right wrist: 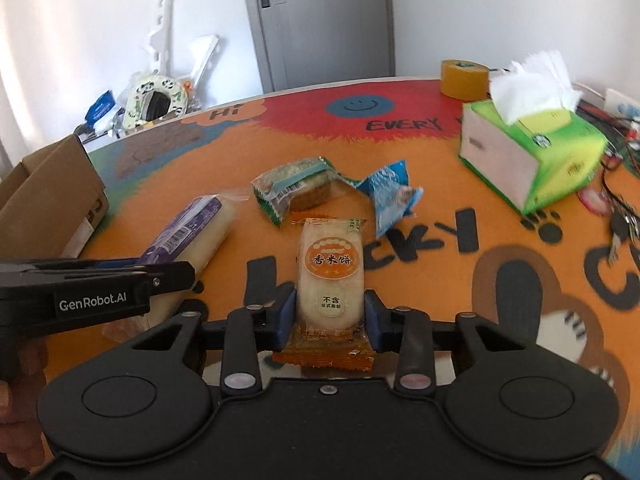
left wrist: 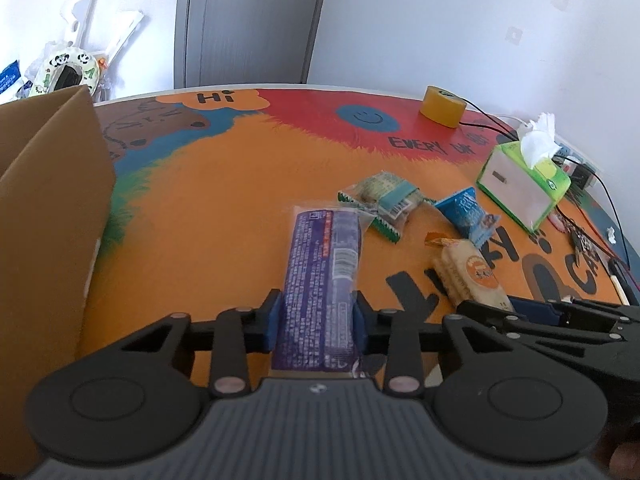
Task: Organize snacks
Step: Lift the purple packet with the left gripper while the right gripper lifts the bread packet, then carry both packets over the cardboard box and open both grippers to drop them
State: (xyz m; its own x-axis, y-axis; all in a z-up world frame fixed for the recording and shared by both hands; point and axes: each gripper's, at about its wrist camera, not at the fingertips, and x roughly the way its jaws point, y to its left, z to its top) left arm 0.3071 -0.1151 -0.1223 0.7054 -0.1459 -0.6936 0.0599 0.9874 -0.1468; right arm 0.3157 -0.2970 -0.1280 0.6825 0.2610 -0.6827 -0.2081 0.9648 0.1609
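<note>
A long purple snack pack (left wrist: 322, 276) lies on the colourful table, and my left gripper (left wrist: 318, 322) is shut on its near end, blue pads pressed against both sides. The same purple pack (right wrist: 188, 232) shows in the right wrist view, with the left gripper's body (right wrist: 100, 292) over its near end. My right gripper (right wrist: 330, 320) is shut on an orange rice cracker pack (right wrist: 330, 280), pads against its sides. That cracker pack (left wrist: 470, 276) lies right of the purple one. A green snack pack (right wrist: 296, 190) and a blue pack (right wrist: 390, 196) lie farther back.
An open cardboard box (left wrist: 44, 220) stands at the table's left edge. A green tissue box (right wrist: 528, 152), a roll of yellow tape (right wrist: 464, 78), cables and keys (right wrist: 624, 224) sit at the right and back. A door and wall clutter lie beyond the table.
</note>
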